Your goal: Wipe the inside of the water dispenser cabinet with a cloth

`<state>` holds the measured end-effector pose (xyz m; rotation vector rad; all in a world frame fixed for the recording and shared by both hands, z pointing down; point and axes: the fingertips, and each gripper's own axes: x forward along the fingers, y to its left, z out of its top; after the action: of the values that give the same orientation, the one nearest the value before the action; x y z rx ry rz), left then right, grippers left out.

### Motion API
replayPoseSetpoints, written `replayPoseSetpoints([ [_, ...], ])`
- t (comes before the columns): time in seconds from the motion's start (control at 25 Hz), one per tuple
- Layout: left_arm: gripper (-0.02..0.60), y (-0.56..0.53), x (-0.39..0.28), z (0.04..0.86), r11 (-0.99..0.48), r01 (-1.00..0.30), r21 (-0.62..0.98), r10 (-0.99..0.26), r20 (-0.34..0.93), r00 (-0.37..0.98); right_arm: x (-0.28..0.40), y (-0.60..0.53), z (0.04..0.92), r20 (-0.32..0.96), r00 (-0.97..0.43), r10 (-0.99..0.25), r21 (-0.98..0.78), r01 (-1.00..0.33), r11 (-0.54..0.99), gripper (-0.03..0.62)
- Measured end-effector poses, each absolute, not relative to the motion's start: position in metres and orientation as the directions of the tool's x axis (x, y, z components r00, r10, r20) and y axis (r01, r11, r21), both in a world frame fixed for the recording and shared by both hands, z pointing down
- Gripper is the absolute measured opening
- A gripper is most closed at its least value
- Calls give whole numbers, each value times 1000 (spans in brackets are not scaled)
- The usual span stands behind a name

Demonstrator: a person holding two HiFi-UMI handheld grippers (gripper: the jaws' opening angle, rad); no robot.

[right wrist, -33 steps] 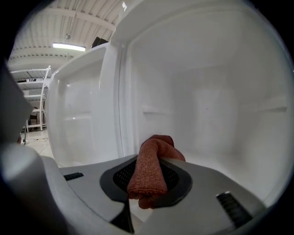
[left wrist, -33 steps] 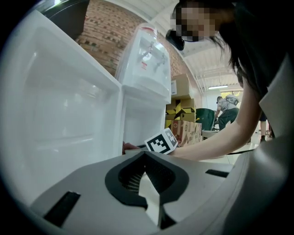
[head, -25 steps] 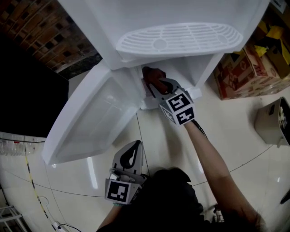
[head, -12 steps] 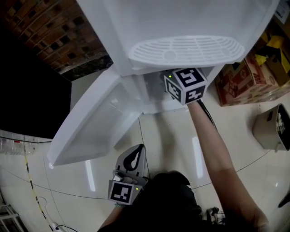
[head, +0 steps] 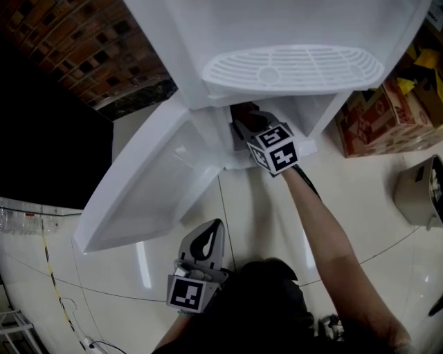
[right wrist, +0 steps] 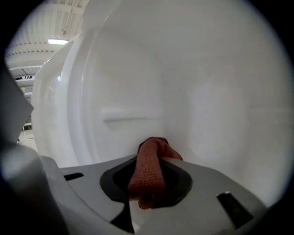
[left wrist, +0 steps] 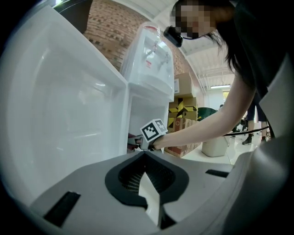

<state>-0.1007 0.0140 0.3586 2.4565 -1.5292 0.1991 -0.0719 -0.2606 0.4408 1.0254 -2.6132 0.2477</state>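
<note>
Rust-red cloth (right wrist: 149, 172) sits pinched in the right tongs (right wrist: 152, 146), which are clenched on it, a rolled fold bulging up between the jaws and pressing toward the white back wall of the cabinet (right wrist: 206, 92). From the head view, those tongs (head: 242, 123) reach into the low opening of the water dispenser (head: 277, 21), just under the ribbed drip tray (head: 294, 66), and the cloth (head: 243, 110) shows only as a dark red patch in the shadow there. The person's bare forearm (head: 325, 235) stretches out behind the marker cube.

The cabinet door (head: 152, 187) is swung wide to the left, its glossy inner face catching the ceiling lights. The left tongs (head: 211, 228) hang low near the person's body, well apart from the dispenser, above the floor (head: 263, 207). In their own view the left tongs (left wrist: 146, 153) are clenched tip to tip with nothing between them, pointing toward the open door (left wrist: 59, 105) and the dispenser (left wrist: 147, 69) beyond.

The floor is pale, shiny tile with thin dark seams and bright reflections. A brick wall (head: 76, 41) stands behind the dispenser on the left. Printed cardboard boxes (head: 387, 110) are stacked just beside the dispenser on the right, and a beige bin (head: 419, 190) stands farther out on the floor, near the frame's right edge.
</note>
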Motion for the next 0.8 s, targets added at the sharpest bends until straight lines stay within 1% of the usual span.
replayPoseSetpoints([
  [0.08, -23, 14, -102, 360, -420, -898, 135, -865, 241, 441, -74, -247, 464, 410, -688, -598, -45, -670, 741, 78],
  [0.16, -23, 14, -102, 361, -420, -897, 137, -864, 242, 442, -75, -240, 478, 435, -686, -583, -43, -662, 748, 77],
  [0.28, -23, 14, -100, 361, -422, -896, 140, -864, 238, 444, -78, -237, 473, 444, -684, -579, -32, -658, 752, 78],
  [0.36, -23, 14, -98, 360, -423, -895, 142, -864, 234, 445, -74, -240, 459, 430, -670, -605, 7, -668, 744, 77],
  [0.44, -23, 13, -96, 360, -425, -894, 141, -864, 232, 447, -61, -249, 437, 378, -645, -664, 61, -699, 713, 77],
  [0.56, -23, 12, -94, 359, -427, -893, 141, -864, 228, 449, -38, -271, 389, 246, -608, -755, 136, -750, 647, 77],
  [0.72, -23, 13, -93, 361, -431, -891, 140, -860, 237, 453, -21, -286, 298, 31, -598, -801, 151, -789, 595, 78],
  [0.8, -23, 12, -95, 362, -428, -893, 140, -861, 236, 450, -17, -294, 268, -35, -588, -808, 153, -803, 577, 78],
])
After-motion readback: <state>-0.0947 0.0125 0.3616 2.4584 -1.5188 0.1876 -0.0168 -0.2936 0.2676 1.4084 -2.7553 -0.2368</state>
